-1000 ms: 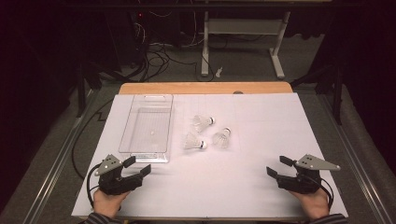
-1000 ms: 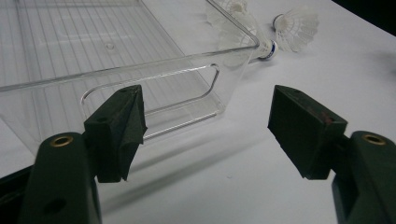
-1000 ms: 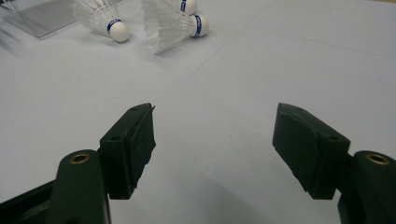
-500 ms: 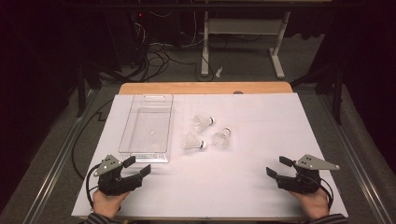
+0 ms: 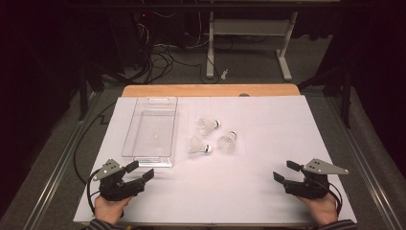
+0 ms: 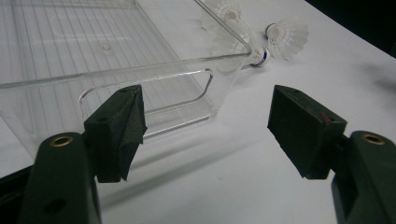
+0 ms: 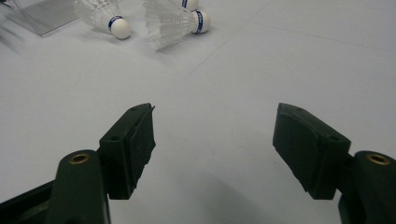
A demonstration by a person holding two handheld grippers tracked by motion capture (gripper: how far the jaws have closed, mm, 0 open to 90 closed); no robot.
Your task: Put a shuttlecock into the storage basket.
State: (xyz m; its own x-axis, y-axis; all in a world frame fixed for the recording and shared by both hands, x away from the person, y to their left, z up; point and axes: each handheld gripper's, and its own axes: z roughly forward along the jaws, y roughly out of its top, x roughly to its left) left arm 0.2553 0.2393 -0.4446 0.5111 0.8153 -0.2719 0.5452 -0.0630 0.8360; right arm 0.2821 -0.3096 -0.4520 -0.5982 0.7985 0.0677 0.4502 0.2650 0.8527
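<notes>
Three white shuttlecocks lie mid-table: one (image 5: 208, 125) farthest back, one (image 5: 199, 145) nearest the tray, one (image 5: 227, 141) to the right. A clear plastic tray (image 5: 165, 144) stands empty left of them. My left gripper (image 5: 140, 170) rests open near the front left, just short of the tray's near wall (image 6: 140, 88). My right gripper (image 5: 286, 170) rests open at the front right, well apart from the shuttlecocks (image 7: 173, 21). Nothing lies between either pair of jaws.
A white sheet (image 5: 268, 143) covers the table, with a wooden edge (image 5: 210, 90) at the back. Beyond it are a dark floor, cables (image 5: 163, 57) and a white stand (image 5: 249, 28). Metal rails (image 5: 57, 167) run along both sides.
</notes>
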